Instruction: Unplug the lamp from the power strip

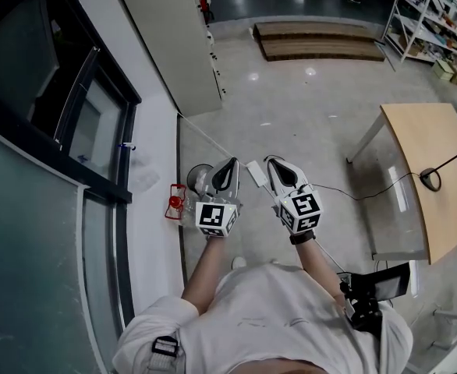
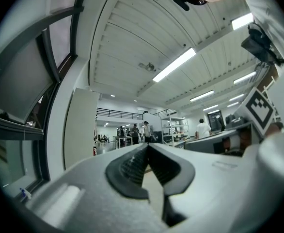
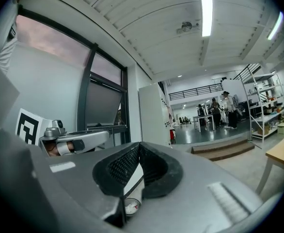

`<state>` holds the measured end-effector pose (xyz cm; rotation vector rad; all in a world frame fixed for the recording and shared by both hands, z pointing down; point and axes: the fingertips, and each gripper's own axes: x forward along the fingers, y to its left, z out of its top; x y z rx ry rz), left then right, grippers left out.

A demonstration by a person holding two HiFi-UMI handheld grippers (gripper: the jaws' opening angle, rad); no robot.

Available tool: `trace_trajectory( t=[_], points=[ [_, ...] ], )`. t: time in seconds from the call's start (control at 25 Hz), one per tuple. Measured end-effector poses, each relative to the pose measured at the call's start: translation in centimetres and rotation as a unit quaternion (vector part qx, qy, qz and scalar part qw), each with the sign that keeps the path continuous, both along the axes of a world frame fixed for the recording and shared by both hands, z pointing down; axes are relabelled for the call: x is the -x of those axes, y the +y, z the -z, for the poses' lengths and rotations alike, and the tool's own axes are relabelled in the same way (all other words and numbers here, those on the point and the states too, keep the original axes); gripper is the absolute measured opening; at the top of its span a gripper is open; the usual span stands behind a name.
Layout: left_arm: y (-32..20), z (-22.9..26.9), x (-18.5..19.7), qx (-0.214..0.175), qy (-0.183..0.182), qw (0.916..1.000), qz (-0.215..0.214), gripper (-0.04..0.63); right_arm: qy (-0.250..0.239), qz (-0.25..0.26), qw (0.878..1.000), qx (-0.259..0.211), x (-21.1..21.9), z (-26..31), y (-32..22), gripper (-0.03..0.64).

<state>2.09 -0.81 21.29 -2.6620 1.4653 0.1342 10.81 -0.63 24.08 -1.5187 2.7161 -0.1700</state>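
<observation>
In the head view a white power strip [image 1: 255,174] lies on the grey floor, far below and between my two gripper tips. A thin black cord [image 1: 361,196] runs from it up to a black desk lamp [image 1: 432,179] on the wooden table [image 1: 435,209] at the right. A white cable [image 1: 209,136] leads from the strip towards the wall. My left gripper [image 1: 228,166] [image 2: 148,147] and right gripper [image 1: 274,164] [image 3: 138,145] are held side by side at chest height, pointing level. Both are shut with nothing between the pads.
A round metal bin [image 1: 199,178] and a small red object [image 1: 174,202] stand on the floor by the window wall [image 1: 96,131]. A tall white cabinet [image 1: 178,37] rises beyond, with wooden steps [image 1: 318,41] and shelves [image 1: 427,14] farther off. People stand in the distance [image 3: 224,108].
</observation>
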Motion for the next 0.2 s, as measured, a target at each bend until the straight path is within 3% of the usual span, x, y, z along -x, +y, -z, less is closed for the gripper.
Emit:
trace_trajectory(
  t=[0.2],
  points=[
    [-0.07,-0.62,1.26,0.006,-0.001,1.0,0.0,0.0,0.001,-0.001,1.0,0.004,1.19,-0.37,-0.03,0.009]
  ],
)
